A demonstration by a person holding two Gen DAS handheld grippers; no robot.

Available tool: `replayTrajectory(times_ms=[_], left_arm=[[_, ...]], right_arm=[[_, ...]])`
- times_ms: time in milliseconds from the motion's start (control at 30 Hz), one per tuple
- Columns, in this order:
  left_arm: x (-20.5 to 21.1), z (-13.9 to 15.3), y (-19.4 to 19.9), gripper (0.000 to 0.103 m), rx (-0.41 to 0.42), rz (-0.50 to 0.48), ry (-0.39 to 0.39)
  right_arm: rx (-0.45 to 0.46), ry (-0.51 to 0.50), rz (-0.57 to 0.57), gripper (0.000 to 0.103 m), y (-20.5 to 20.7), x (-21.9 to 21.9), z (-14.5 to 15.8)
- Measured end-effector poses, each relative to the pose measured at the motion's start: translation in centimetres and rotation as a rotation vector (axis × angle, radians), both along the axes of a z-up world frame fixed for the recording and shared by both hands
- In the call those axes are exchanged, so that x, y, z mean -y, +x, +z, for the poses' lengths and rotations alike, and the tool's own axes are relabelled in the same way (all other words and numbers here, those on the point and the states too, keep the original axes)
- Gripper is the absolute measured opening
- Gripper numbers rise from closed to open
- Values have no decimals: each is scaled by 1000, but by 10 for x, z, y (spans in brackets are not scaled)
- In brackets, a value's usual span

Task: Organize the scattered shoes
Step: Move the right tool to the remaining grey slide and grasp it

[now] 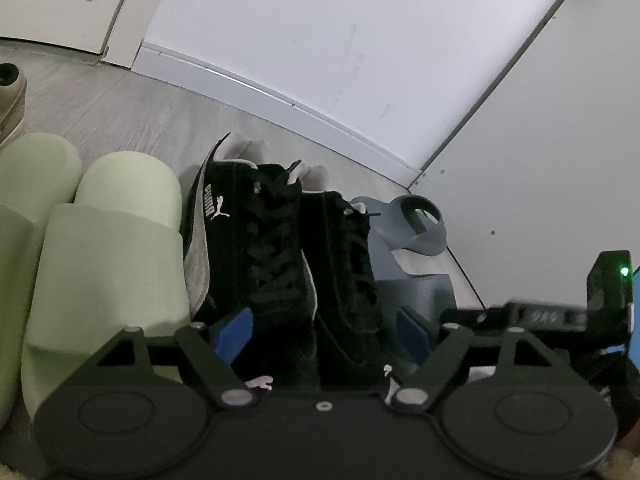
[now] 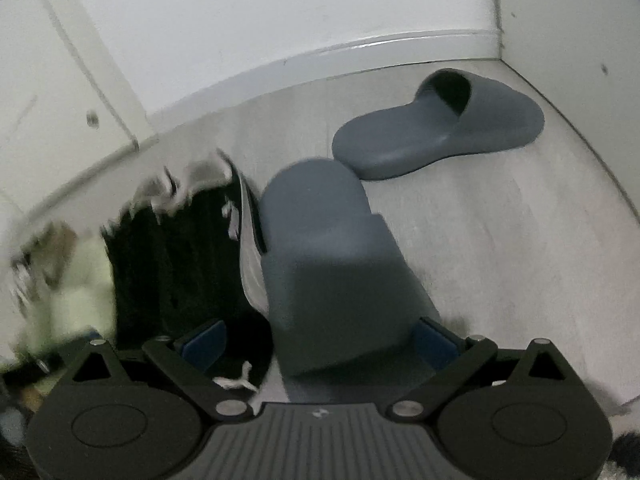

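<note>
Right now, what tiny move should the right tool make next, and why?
Probably close on the near grey slide: the right tool is open around its heel. It lies beside the black sneakers, while its mate sits apart near the wall.

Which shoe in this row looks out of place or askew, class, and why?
The far grey slide lies crosswise near the corner, apart from its mate, which the right gripper straddles beside the black sneakers. The green slides sit neatly paired.
</note>
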State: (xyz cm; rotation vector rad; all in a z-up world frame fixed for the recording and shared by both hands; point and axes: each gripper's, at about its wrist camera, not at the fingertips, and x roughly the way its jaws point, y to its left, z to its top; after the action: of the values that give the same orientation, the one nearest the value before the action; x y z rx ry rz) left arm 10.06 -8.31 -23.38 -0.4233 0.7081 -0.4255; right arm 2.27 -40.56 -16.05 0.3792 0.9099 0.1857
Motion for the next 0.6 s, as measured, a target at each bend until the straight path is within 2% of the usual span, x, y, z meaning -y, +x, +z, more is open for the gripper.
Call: replayTrajectory(times_ms=[67,100,200,267,333,467,533,600], left_arm=[[0,0,0,80,0,2,0],[0,1,0,80,2,3,5],[2,4,1,80,13,5,20],[3,10,4,80,32,4,29],[4,17,10,80,53,8,39],[6,21,30,81,79,23,89],[7,18,42,81,79,29,113],[6,10,49,81,49,37,112]], right_arm=[[57,42,-66,98,-3,9,6],[110,24,-113,98,-5,13,12],[191,-53,-195,94,0,22,20],[207,-88,-221,90,10,27,20],[221,-146,-232,80,28,31,18],[205,-311,-221,74,88,32,2],[190,-351,-222,61,117,33,-10],[170,-377,-237,53,138,34,-20]])
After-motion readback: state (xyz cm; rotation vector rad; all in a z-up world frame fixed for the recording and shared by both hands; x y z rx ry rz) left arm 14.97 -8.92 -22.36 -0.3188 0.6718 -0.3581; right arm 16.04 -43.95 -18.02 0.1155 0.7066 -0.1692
